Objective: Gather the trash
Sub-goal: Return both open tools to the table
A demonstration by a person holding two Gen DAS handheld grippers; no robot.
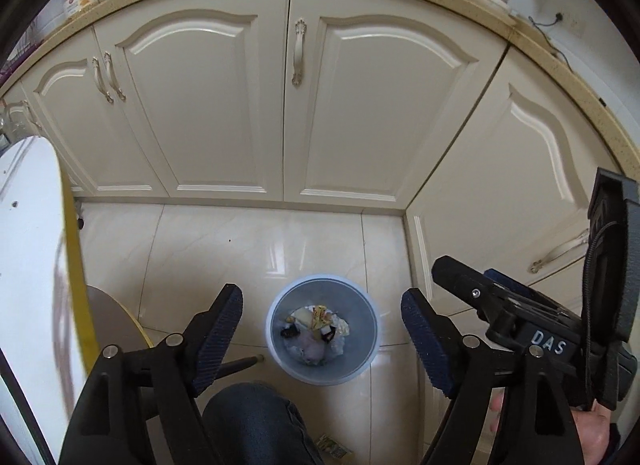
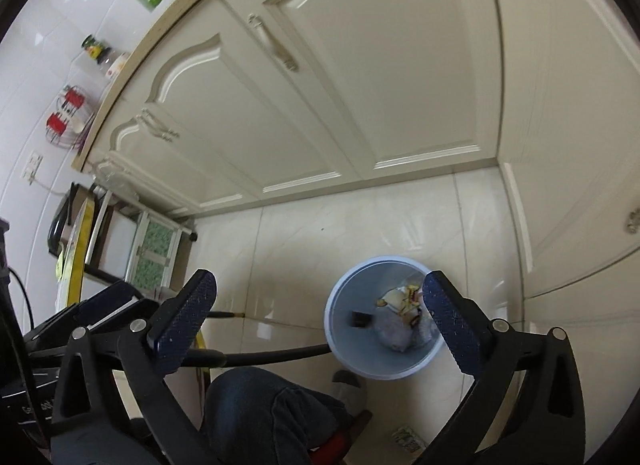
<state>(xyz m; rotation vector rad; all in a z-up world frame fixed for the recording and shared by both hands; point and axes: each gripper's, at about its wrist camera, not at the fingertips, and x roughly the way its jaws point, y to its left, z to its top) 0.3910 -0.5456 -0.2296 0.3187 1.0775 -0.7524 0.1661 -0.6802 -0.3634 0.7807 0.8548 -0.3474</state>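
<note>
A pale blue waste bin [image 1: 277, 329] stands on the tiled floor in front of the cabinets. Crumpled paper and wrappers [image 1: 318, 331] lie at its bottom. My left gripper [image 1: 322, 297] hangs above the bin, open, with nothing between its blue pads. In the right wrist view the same bin [image 2: 340, 325] sits lower right, with the trash [image 2: 400, 315] and a small black piece [image 2: 360, 319] inside. My right gripper [image 2: 320, 279] is open wide and empty, its right finger over the bin's edge. A printed wrapper [image 2: 408, 439] lies on the floor near the bin.
Cream cabinet doors [image 1: 224, 105] close off the far side and the right. A white table with a yellow edge [image 1: 36, 265] stands at the left. A person's knee in dark jeans [image 1: 256, 425] is below the grippers. A black rod [image 2: 272, 355] runs along the floor toward the bin.
</note>
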